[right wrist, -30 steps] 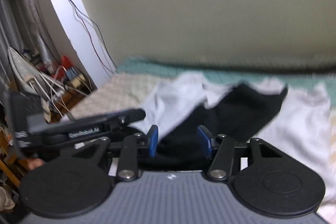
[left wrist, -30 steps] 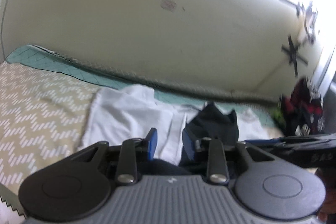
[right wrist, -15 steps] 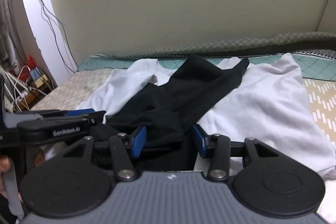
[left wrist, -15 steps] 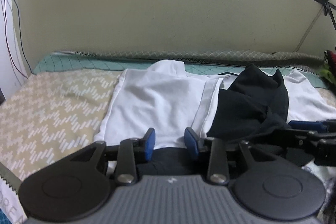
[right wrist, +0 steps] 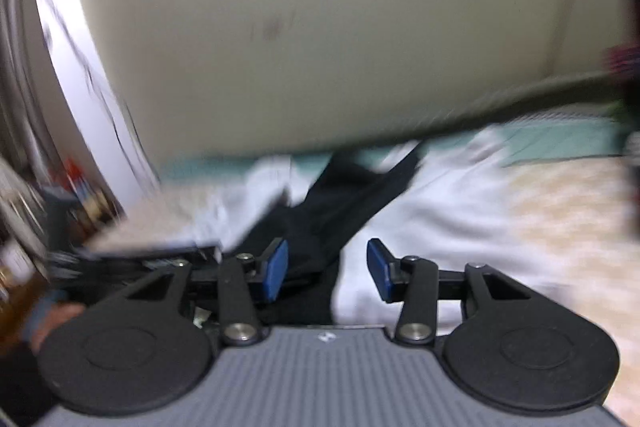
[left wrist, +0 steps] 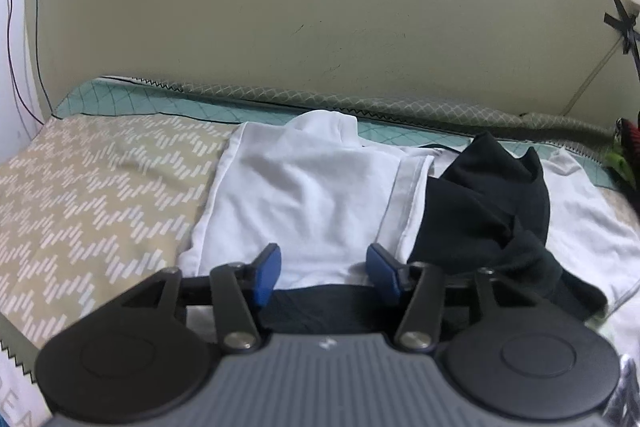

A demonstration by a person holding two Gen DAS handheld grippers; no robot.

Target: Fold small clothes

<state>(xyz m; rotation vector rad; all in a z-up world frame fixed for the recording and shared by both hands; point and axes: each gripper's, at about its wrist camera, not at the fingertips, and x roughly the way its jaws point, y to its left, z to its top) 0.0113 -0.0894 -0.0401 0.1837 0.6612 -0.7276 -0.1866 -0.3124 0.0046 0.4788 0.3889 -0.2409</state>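
The left gripper (left wrist: 323, 273) stands wide open and holds nothing; the black garment (left wrist: 484, 215) lies under it and runs to the right of the frame, over the white shirt (left wrist: 304, 195). The right gripper (right wrist: 327, 269), in a blurred view, is also open and empty above the same cloth. Probably each gripper should take one corner of the black garment, low and evenly, before the fold is made on the bed (left wrist: 88, 187).

Left hand-held gripper (left wrist: 323, 271) open over white shirt (left wrist: 308, 195); black garment (left wrist: 484, 219) draped at right.
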